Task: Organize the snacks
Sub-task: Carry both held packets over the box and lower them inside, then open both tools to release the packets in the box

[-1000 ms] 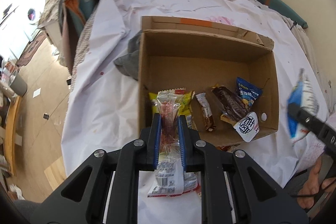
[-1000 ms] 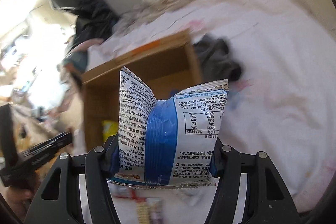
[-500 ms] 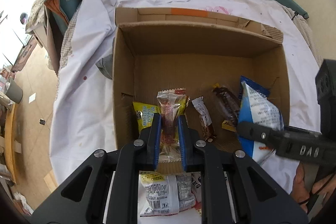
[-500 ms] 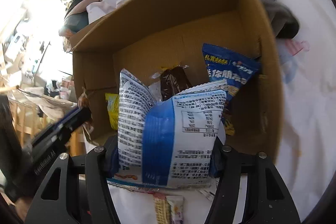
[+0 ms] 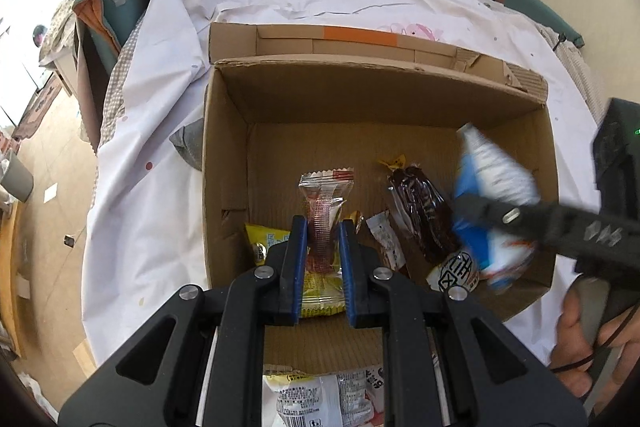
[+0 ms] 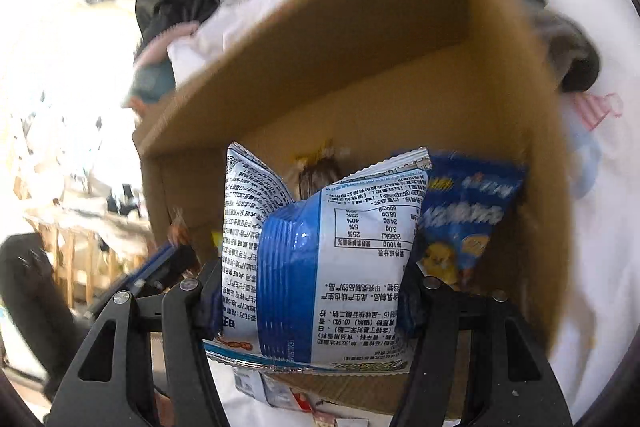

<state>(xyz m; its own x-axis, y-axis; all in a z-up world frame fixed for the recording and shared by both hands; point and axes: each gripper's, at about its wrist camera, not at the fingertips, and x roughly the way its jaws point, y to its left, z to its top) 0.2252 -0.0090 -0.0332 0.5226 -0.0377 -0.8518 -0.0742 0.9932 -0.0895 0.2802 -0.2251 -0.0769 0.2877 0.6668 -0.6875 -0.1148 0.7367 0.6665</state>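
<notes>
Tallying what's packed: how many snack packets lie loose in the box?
5: yellow packet at left, thin white packet, dark brown packet, white-labelled packet, blue packet at right. More may hide.

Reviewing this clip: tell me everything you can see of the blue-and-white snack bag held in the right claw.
The blue-and-white snack bag is a puffy, glossy pillow pack with a crimped top edge, a broad blue band down its back and small black printed text, including a nutrition table. The right claw is shut on it, gripping its two sides; the bag stands upright with the print upside down. It hangs inside the open cardboard box, above the snacks lying there. Blur hides any contact with them.
</notes>
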